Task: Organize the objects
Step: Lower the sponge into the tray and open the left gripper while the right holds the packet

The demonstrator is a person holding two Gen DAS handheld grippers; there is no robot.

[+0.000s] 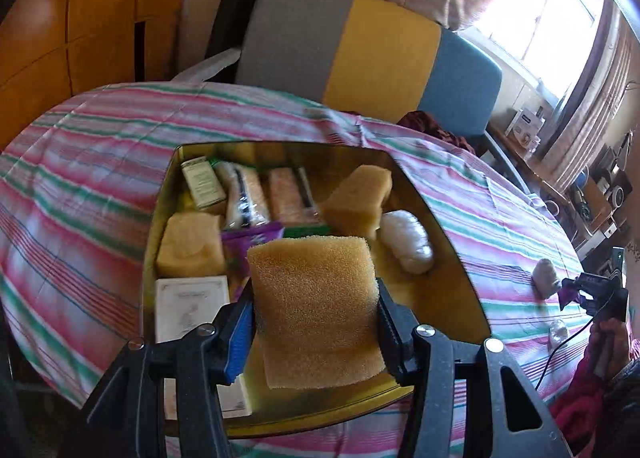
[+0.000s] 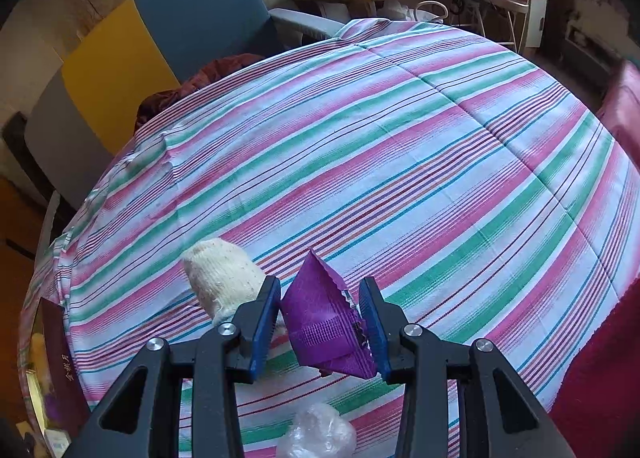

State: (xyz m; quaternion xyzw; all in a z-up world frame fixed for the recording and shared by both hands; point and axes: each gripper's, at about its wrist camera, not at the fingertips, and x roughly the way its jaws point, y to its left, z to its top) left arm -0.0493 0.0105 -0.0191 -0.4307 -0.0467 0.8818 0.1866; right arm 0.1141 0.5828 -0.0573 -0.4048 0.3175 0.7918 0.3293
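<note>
Filling the tin (image 1: 440, 226) was mostly done: left gripper (image 1: 316, 322) pinched a sponge (image 1: 316, 306) above it, right gripper (image 2: 320, 330) pinched a purple packet (image 2: 324, 322); a glove (image 2: 224, 282) and wrap (image 2: 320, 434) remained on the cloth (image 2: 400, 158).

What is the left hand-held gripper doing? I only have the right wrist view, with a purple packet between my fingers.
Observer: The left hand-held gripper is shut on a yellow sponge, held over the open tin box.
Operator: Is there room in the box?
Observer: It is crowded: two more sponges, cartons and wrapped packets. A white roll lies by the right wall, with bare floor beside it.
Operator: Anything else left out on the cloth?
Observer: From the left wrist view, a white bundle lies on the striped cloth, just beyond your right hand-held gripper.
</note>
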